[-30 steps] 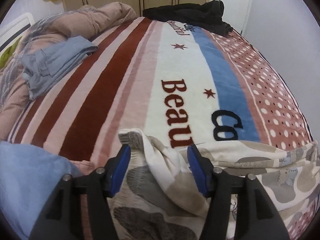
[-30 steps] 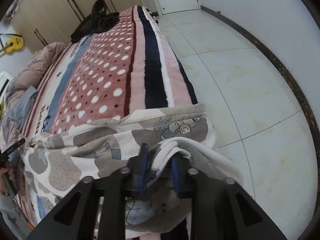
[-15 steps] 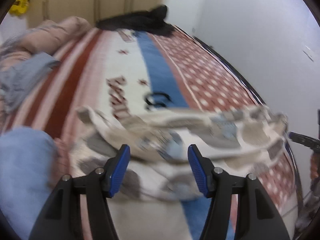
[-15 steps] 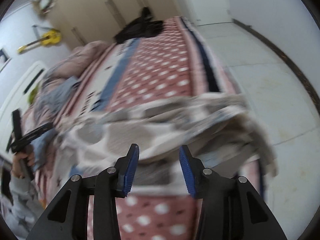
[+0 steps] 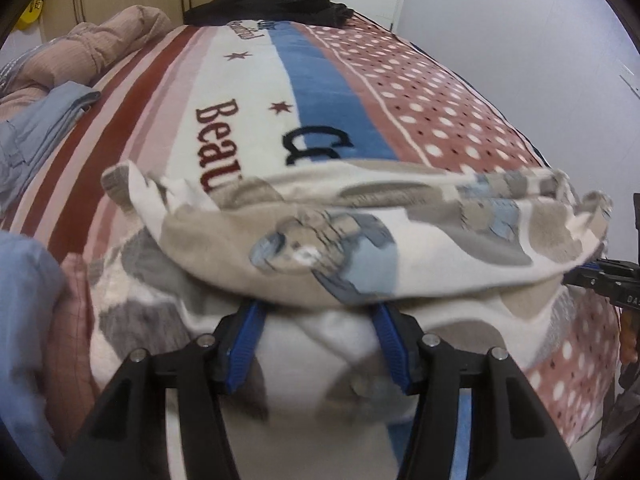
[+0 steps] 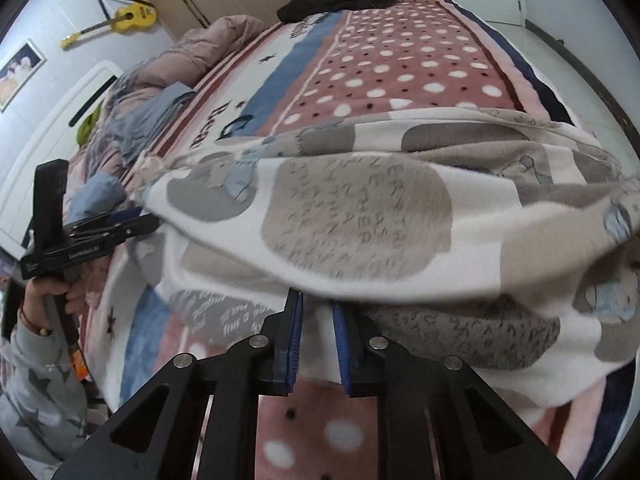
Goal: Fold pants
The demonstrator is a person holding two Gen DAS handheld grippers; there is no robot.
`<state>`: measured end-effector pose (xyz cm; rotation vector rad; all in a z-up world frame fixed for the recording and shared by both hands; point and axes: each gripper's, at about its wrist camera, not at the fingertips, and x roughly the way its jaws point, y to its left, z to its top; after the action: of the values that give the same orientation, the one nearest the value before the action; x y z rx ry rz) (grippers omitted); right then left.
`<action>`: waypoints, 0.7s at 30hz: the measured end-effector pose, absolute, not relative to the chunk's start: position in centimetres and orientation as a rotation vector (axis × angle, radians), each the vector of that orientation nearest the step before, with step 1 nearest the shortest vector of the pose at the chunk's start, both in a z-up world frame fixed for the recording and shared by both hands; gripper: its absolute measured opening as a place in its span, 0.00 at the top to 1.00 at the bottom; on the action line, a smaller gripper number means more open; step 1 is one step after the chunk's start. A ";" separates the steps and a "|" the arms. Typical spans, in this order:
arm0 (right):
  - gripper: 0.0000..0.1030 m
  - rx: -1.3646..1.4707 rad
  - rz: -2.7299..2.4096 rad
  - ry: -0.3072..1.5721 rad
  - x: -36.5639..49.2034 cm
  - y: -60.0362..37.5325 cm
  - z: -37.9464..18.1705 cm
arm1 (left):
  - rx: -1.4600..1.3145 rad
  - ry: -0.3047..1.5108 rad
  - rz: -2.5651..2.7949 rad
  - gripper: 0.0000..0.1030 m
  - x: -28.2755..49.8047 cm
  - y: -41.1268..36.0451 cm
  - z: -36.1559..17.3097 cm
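The pants [image 5: 360,240] are cream fleece with grey and blue patches, lying across the near end of the bed in a doubled-over fold. They also fill the right wrist view [image 6: 360,216]. My left gripper [image 5: 316,312] is wide open, its blue pads under the folded edge with cloth between them. My right gripper [image 6: 316,308] has its pads close together at the fold's near edge, with a strip of pale cloth between them. The left gripper also shows in the right wrist view [image 6: 108,228], and the right one at the edge of the left wrist view [image 5: 600,274].
The bed carries a striped and dotted blanket [image 5: 248,80]. A pink duvet [image 5: 92,52] and blue-grey clothes [image 5: 36,128] lie at the left, black clothes [image 5: 280,4] at the far end. The floor [image 6: 580,52] is to the right of the bed.
Both grippers moved back toward the near edge and lower. The pants' top layer now lies folded over, hiding the pad tips. The right pads have closed in from the wider gap half a second ago.
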<state>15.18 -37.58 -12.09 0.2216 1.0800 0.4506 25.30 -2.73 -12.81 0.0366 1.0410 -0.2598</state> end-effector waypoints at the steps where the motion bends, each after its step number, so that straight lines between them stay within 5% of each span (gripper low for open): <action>1: 0.92 0.228 0.449 1.076 15.7 -37.7 -12.0 | 0.042 1.037 -0.257 0.50 25.8 -2.7 -12.8; 17: 0.89 0.137 0.355 1.017 21.4 -38.9 -9.9 | 0.043 0.991 -0.140 0.50 32.9 -1.3 -12.2; 21: 0.53 0.077 0.374 0.987 20.3 -38.6 -8.7 | 0.040 0.968 -0.179 0.47 31.4 -1.6 -11.4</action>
<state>20.26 -38.64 -8.71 0.0772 0.9867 0.3744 31.42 -1.60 -11.35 0.0401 0.9677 -0.1787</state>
